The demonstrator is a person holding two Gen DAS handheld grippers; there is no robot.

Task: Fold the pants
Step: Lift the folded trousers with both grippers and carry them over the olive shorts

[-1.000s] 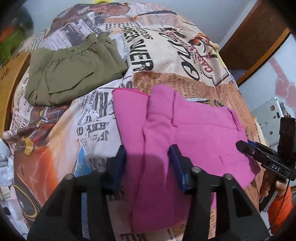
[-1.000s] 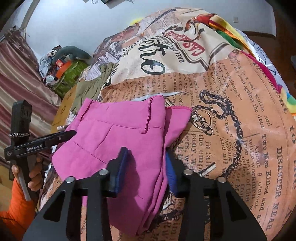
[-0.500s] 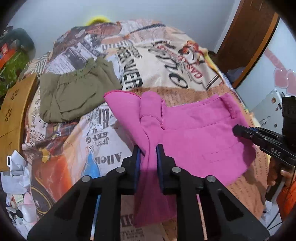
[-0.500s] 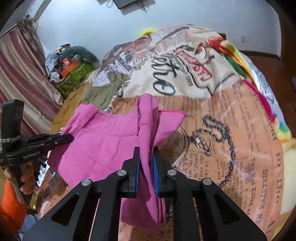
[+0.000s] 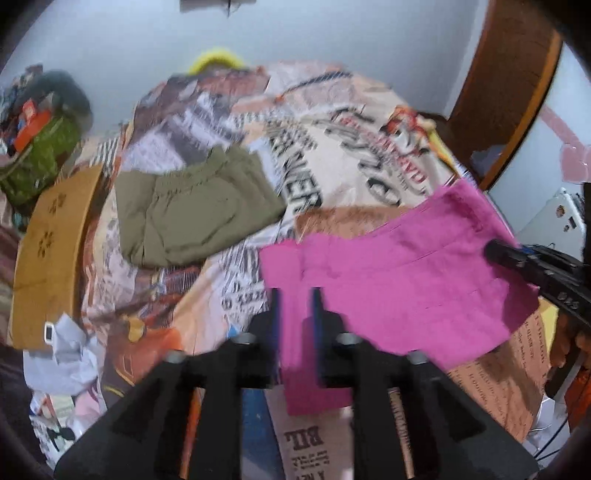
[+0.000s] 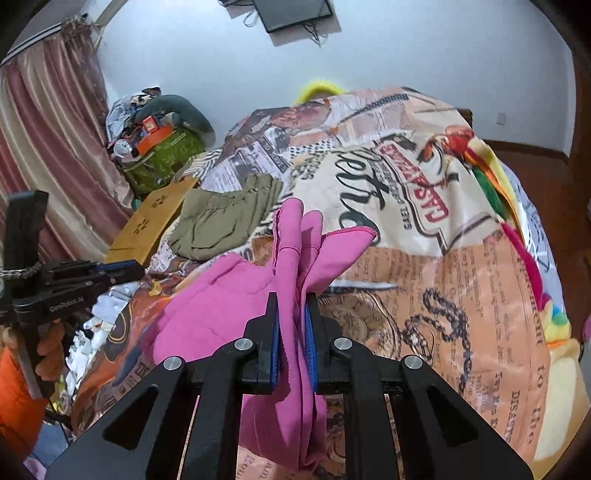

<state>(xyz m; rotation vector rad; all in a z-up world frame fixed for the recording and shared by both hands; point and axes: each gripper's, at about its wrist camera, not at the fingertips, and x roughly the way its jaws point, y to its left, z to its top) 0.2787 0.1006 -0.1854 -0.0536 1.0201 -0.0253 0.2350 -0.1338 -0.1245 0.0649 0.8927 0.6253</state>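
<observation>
A home bedroom. A bed (image 6: 461, 280) under a newspaper-print cover fills the middle of both views, with a folded olive garment (image 6: 225, 218) lying on it. At the left of the right wrist view hang pinkish curtains (image 6: 48, 147); beside them, bags and clutter (image 6: 159, 144) are heaped against the plain pale wall (image 6: 424, 48). A dark screen (image 6: 295, 13) is mounted high on that wall, top centre. In the left wrist view, a wooden door frame (image 5: 506, 85) stands at upper right.

You can read "GenRobot.AI" on the left hand-held gripper (image 6: 122, 272); the bedspread (image 6: 461, 280) shows "DISASTER" at right and, at lower centre, "BILL".
</observation>
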